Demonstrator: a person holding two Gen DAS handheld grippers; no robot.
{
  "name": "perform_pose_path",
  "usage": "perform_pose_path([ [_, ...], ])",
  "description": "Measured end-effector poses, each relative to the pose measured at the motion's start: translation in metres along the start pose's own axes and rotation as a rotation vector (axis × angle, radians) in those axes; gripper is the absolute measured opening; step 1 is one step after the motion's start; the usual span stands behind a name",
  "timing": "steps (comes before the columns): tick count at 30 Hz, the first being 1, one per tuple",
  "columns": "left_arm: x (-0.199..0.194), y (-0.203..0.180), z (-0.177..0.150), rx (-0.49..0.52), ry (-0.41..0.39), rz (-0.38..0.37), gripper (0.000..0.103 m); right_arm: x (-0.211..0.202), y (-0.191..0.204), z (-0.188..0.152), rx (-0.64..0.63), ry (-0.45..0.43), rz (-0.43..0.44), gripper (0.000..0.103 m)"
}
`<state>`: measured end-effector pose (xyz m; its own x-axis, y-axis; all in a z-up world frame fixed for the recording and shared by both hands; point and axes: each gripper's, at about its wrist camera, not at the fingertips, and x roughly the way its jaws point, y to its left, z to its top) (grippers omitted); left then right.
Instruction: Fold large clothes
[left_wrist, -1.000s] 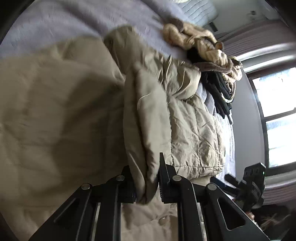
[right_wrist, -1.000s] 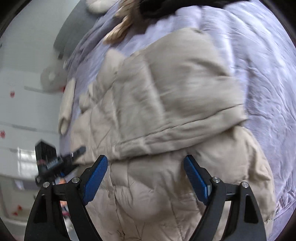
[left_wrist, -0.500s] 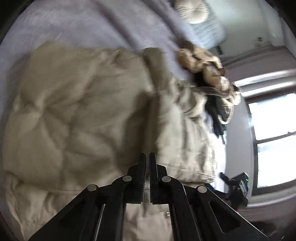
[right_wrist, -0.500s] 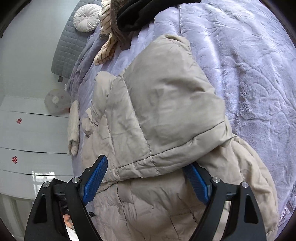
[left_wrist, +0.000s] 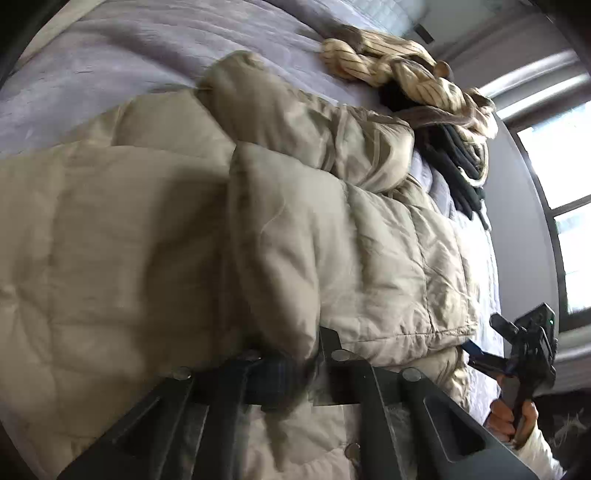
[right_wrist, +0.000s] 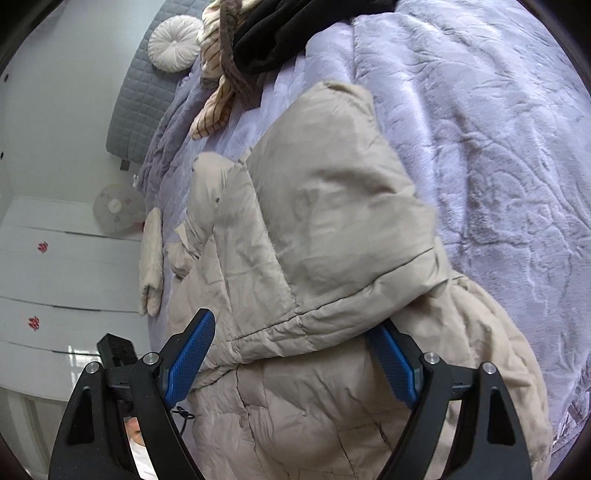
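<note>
The beige padded jacket (right_wrist: 314, 229) is spread lengthwise on the bed (right_wrist: 498, 147). Its folded edge is pinched in the closed jaws of the left gripper (left_wrist: 310, 373); the right gripper (right_wrist: 291, 354) is held wide open, straddling the sleeve.

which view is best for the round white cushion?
Right wrist view: the round white cushion sits sharp and whole at the top left, against the grey quilted headboard. The left wrist view does not show it; only a blurred strip of the headboard shows at its top edge.
</note>
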<state>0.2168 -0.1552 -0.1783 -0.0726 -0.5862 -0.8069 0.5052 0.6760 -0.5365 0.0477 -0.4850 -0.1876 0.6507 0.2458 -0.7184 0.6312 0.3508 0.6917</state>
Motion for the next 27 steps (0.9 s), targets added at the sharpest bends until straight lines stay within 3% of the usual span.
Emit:
perform_pose_path([
  [2, -0.022, 0.000, -0.004, 0.005, -0.079, -0.026, 0.008, -0.005, -0.004, 0.003, 0.016, -0.010, 0.013, 0.087],
  [5, -0.045, 0.012, -0.007, -0.029, -0.129, -0.025, 0.008, -0.011, -0.006, 0.007, 0.012, -0.024, 0.016, 0.087],
  [9, -0.041, 0.044, -0.020, -0.071, -0.075, 0.061, 0.008, -0.008, -0.015, 0.017, 0.049, -0.034, 0.031, 0.087],
  [12, -0.026, 0.049, -0.032, -0.071, -0.042, 0.102, 0.008, -0.002, -0.023, 0.025, 0.065, -0.018, -0.069, 0.086],
  [16, -0.024, 0.049, -0.037, -0.083, -0.047, 0.112, 0.008, -0.013, -0.006, 0.021, -0.086, 0.144, 0.111, 0.086],
  [19, -0.025, 0.051, -0.038, -0.086, -0.043, 0.110, 0.009, -0.034, 0.001, 0.034, -0.131, 0.096, 0.134, 0.086],
  [21, -0.024, 0.053, -0.037, -0.091, -0.041, 0.111, 0.009, -0.037, -0.007, 0.056, -0.066, 0.029, 0.133, 0.086],
  [23, -0.023, 0.055, -0.038, -0.099, -0.041, 0.112, 0.009, -0.024, -0.020, 0.080, 0.037, 0.009, 0.186, 0.086],
  [25, -0.022, 0.056, -0.039, -0.101, -0.040, 0.114, 0.009, 0.001, -0.030, 0.098, 0.126, 0.025, 0.217, 0.082],
  [26, -0.020, 0.056, -0.039, -0.103, -0.037, 0.114, 0.009, 0.012, -0.031, 0.103, 0.150, 0.039, 0.231, 0.071],
  [27, -0.019, 0.057, -0.038, -0.104, -0.035, 0.115, 0.009, 0.025, -0.030, 0.108, 0.169, 0.060, 0.239, 0.053],
])
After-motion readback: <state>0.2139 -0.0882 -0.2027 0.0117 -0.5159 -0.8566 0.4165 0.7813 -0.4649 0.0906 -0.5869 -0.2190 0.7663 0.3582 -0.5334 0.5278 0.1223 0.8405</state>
